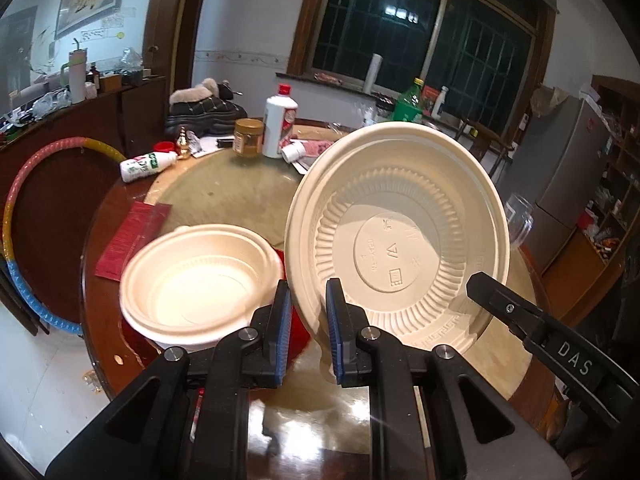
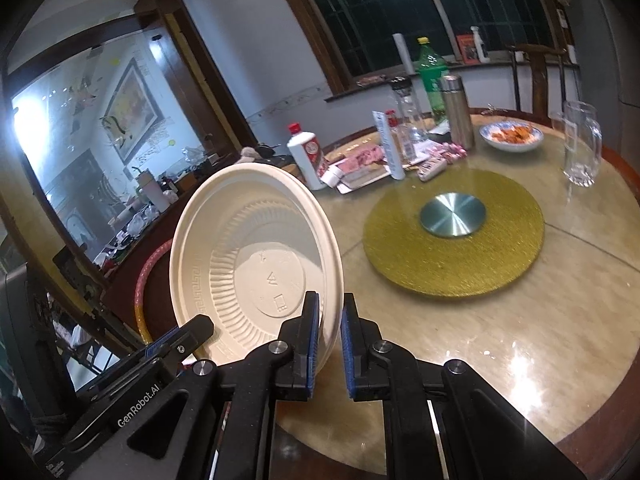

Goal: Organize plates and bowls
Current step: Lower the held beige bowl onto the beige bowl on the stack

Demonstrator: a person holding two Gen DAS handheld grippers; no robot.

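Left gripper (image 1: 307, 312) is clamped on the near-left rim of a large cream plate (image 1: 400, 236), blue pads pressed on both faces of the rim. Right gripper (image 2: 330, 336) is clamped on the opposite rim of the same plate (image 2: 256, 264); its black finger is also seen at the right edge of the left wrist view. Both pairs of jaws are nearly together, with only the thin rim between them.

Plate is held tilted steeply, almost on edge, clear of the round table (image 2: 480, 320), embossed base facing the cameras. It is not set down anywhere yet.

Cream bowls (image 1: 200, 272) are seen already nested at the near-left of the table, on what looks like a red container (image 1: 298, 332); how many are in that stack cannot be told. Part of the job is judged done there.

Still open, as judged: the plate has to be placed, either on a stack or beside the bowls. A small bowl of food (image 2: 511, 136) sits at the far right, untouched; whether it belongs to the task cannot be told. No other loose plates are visible.
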